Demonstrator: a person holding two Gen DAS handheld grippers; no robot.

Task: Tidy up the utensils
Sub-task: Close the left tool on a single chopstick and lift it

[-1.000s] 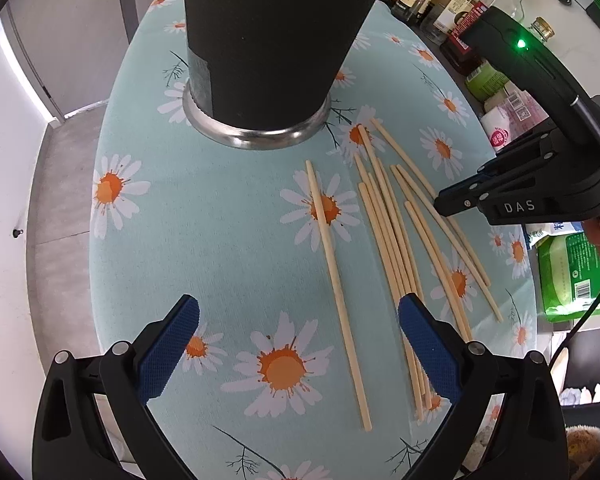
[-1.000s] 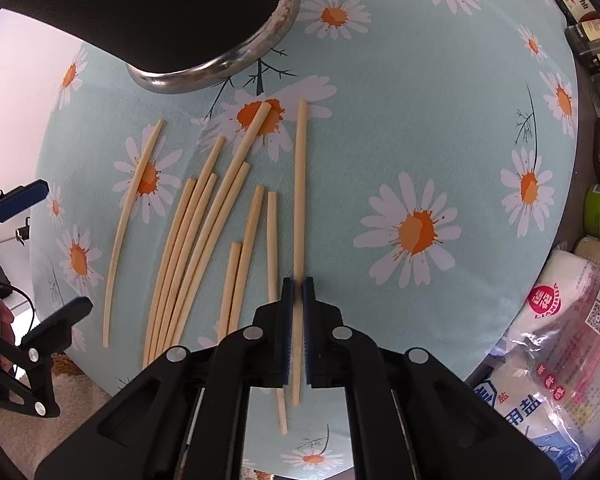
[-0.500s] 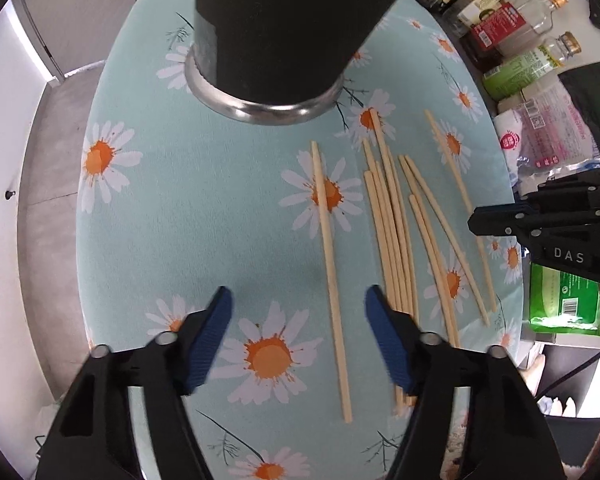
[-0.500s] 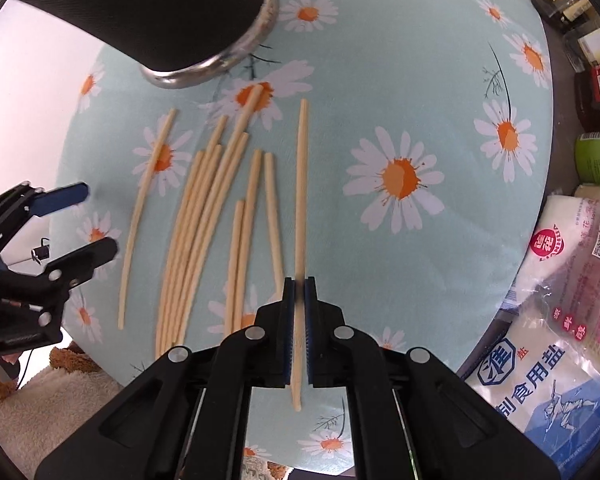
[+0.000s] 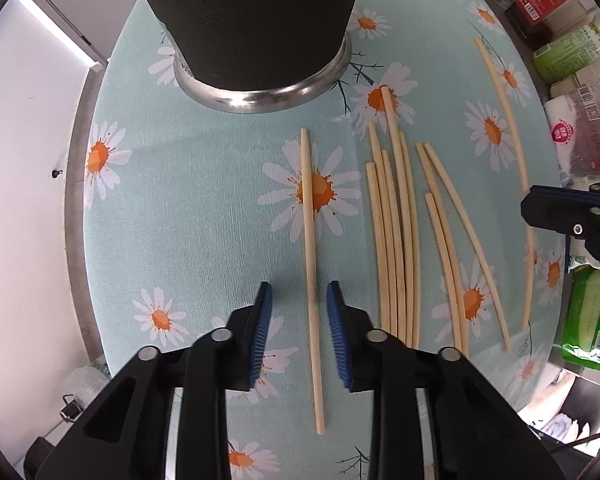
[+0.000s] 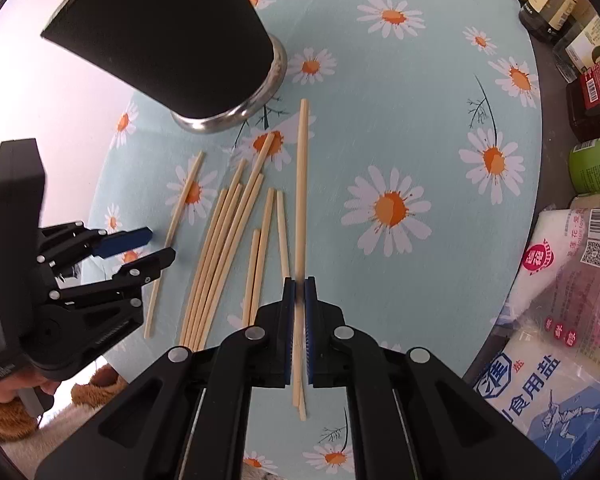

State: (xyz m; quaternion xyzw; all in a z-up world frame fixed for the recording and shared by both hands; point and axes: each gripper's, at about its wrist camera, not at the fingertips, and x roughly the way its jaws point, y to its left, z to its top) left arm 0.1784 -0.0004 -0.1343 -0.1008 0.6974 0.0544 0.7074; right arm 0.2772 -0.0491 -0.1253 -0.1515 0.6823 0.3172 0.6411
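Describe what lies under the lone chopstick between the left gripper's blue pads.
The lone chopstick lies on the daisy-print tablecloth, crossing one daisy's orange centre. Whatever is beneath the cloth is covered.

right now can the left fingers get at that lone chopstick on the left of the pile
Probably yes: the left gripper already straddles the lone chopstick, its fingers closing in but not yet touching, with nothing lying between.

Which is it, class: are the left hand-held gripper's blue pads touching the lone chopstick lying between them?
Apart. The left wrist view shows tablecloth on both sides of the chopstick, between it and the left hand-held gripper pads, whose jaws have just been closing.
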